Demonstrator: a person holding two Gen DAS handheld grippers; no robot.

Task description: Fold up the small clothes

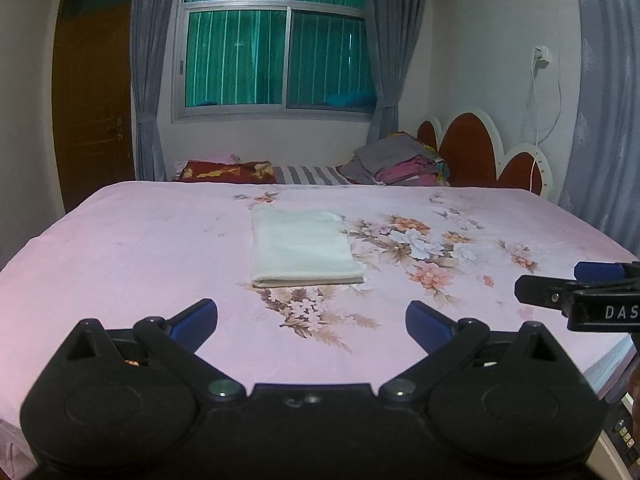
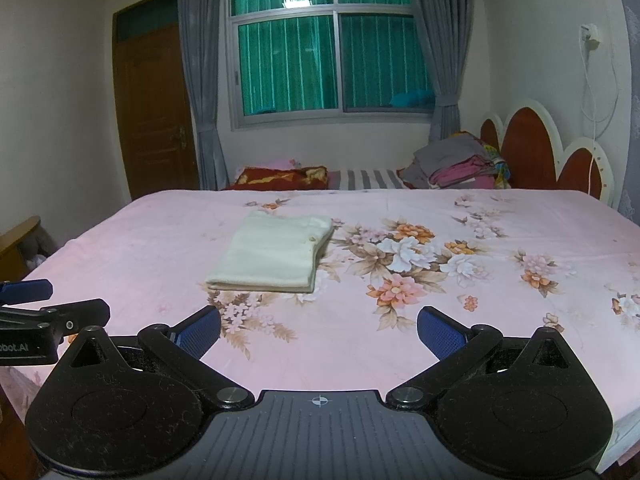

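Observation:
A small cream garment [image 1: 300, 246] lies folded into a neat rectangle on the pink floral bedsheet [image 1: 140, 248], ahead of both grippers. In the right wrist view the same folded garment [image 2: 276, 254] sits ahead and to the left. My left gripper [image 1: 311, 322] is open over the near part of the bed, nothing between its blue pads, well short of the garment. My right gripper [image 2: 319, 330] is open too and holds nothing. Each gripper shows at the edge of the other's view: the right gripper [image 1: 560, 284] at the far right, the left gripper [image 2: 52, 300] at the far left.
A pile of folded clothes [image 1: 400, 160] sits at the far side near the red scalloped headboard [image 1: 472, 148]. A red patterned pillow [image 1: 228, 172] and a striped cloth [image 1: 308, 176] lie beyond the bed's far edge. A window with grey curtains and a brown door [image 1: 96, 100] stand behind.

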